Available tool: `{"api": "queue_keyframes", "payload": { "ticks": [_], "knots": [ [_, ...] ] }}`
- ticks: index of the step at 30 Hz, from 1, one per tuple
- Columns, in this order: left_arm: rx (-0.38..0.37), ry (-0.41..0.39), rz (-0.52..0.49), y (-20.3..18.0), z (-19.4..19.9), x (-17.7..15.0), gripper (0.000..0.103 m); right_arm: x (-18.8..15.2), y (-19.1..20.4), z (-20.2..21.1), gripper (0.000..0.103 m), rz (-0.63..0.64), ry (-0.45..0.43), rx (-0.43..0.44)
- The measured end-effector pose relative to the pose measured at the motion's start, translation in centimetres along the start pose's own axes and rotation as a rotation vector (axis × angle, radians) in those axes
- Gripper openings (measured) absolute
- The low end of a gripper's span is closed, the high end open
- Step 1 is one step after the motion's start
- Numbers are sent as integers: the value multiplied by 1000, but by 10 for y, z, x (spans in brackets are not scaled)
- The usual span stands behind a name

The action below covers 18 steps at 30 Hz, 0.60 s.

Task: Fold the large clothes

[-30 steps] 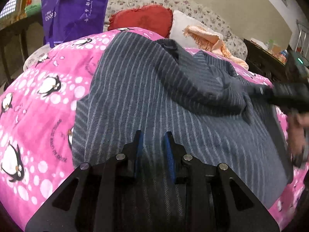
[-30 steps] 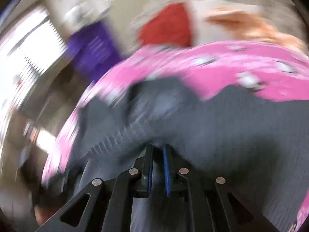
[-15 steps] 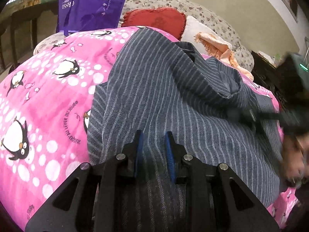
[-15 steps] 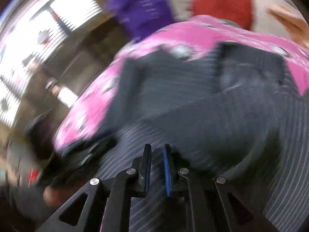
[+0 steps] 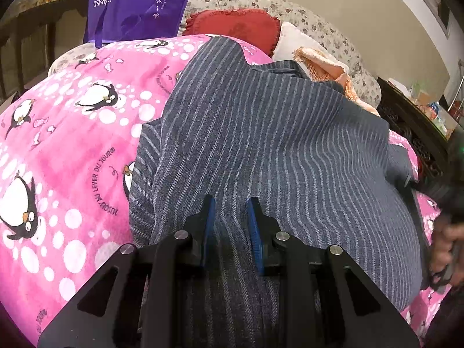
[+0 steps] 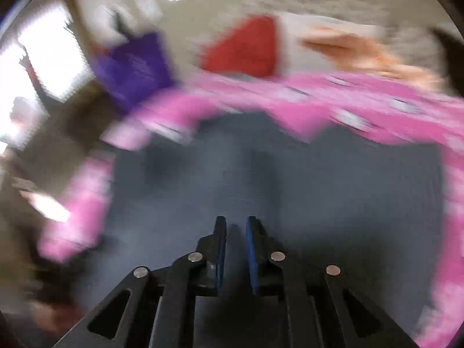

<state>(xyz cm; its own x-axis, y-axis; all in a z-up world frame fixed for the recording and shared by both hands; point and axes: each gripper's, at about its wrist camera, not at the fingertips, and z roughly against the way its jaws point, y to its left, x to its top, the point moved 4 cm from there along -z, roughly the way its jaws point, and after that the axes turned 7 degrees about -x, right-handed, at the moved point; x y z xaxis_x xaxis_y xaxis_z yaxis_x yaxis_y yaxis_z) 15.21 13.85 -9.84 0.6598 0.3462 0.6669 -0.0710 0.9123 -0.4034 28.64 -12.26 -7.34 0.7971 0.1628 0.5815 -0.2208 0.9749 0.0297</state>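
Note:
A large dark grey striped garment lies on a pink penguin-print blanket, its right part folded over the middle. My left gripper is shut on the garment's near edge, with cloth between the blue pads. In the blurred right wrist view my right gripper is shut on the grey garment, which fills the space ahead of it. The right gripper also shows at the far right of the left wrist view, dark and blurred, at the garment's right edge.
A purple bag hangs at the back left. A red cushion, a white pillow and an orange fringed cloth lie against a floral headboard. A dark carved cabinet stands at the right.
The right gripper has swung the garment's right part across and back toward the right edge. The fold now lies flatter. The left gripper has kept its hold and shifted slightly.

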Motion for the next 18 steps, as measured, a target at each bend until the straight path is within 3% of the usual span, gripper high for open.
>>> {"api": "queue_keyframes", "payload": {
  "ticks": [1,2,3,4,6,8,9,12,14,17,18],
  "knots": [
    [4,1,-4,0,0,0,23,-12,-23,-11,11,-13,64,-147],
    [8,1,-7,-1,0,0,23,-21,-45,-5,9,-82,55,-187],
    [10,1,-9,-1,0,0,23,-27,-60,11,10,-171,11,-137],
    [8,1,-7,-1,0,1,23,-33,-69,27,10,-213,-14,-155],
    [6,1,-5,-2,-1,1,23,-45,-71,61,11,-202,-81,-200],
    [6,0,-5,-2,-1,0,23,-62,-64,86,15,-169,-128,-165],
    [7,0,-6,-2,-1,0,23,-79,-56,96,16,-139,-120,-128],
    [30,12,-28,-6,2,-1,23,-131,-49,89,16,-41,-24,-126],
    [60,30,-77,-12,9,-6,24,-154,-60,86,21,-70,-1,-157],
    [113,13,-125,-12,33,-12,25,-162,-76,107,23,-142,-19,-249],
    [123,2,-110,-6,44,-14,25,-161,-75,115,23,-136,-53,-245]
  ]
}}
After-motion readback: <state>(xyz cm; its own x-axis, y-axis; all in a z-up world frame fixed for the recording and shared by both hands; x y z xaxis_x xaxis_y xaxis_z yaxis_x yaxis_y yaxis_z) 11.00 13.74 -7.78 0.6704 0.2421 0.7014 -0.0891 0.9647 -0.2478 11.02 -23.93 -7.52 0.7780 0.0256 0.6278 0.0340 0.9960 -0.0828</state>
